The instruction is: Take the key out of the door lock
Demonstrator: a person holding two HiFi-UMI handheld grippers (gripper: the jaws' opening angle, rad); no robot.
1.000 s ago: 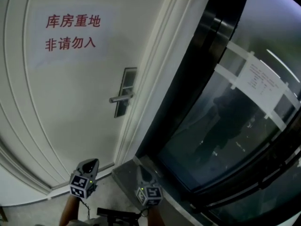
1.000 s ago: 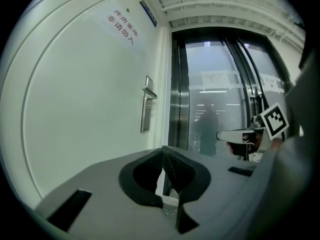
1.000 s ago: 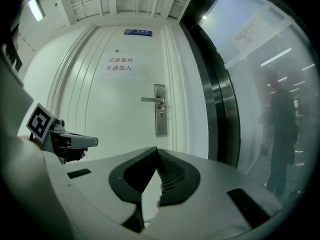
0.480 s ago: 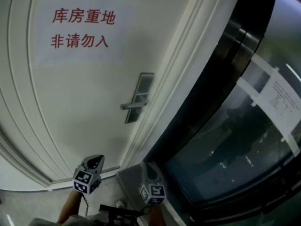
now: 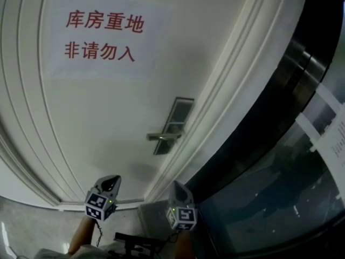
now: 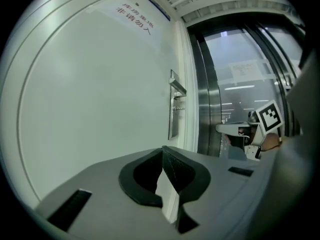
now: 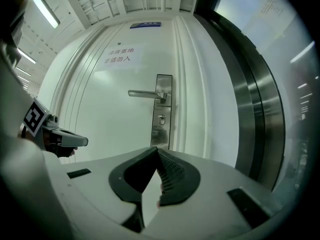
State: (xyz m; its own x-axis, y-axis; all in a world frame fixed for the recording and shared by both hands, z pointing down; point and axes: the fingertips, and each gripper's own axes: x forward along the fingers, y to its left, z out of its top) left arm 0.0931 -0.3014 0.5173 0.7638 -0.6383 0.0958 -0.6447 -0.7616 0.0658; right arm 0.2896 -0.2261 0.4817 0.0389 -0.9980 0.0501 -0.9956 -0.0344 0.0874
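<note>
A white door [image 5: 108,123] carries a steel lock plate [image 5: 175,124] with a lever handle [image 5: 163,137]. In the right gripper view the plate [image 7: 162,109] faces me, the handle [image 7: 145,93] points left, and the lock cylinder [image 7: 161,118] sits below it. Whether a key is in it is too small to tell. Both grippers hang low, well short of the door. My left gripper [image 5: 110,180] is shut and empty, and so is my right gripper [image 5: 177,187]. The left gripper view shows the plate [image 6: 174,109] edge-on, with the right gripper [image 6: 260,129] beside it.
A paper sign with red characters [image 5: 102,36] is stuck on the door above the lock. To the right of the white door frame [image 5: 226,96] stands a dark metal and glass wall [image 5: 291,161] with a taped paper notice [image 5: 334,139]. Grey floor [image 5: 32,231] lies below.
The head view has swung left, so the door fills more of it and the lock plate has shifted right and down. Both grippers have edged slightly upward toward the door, still shut.
</note>
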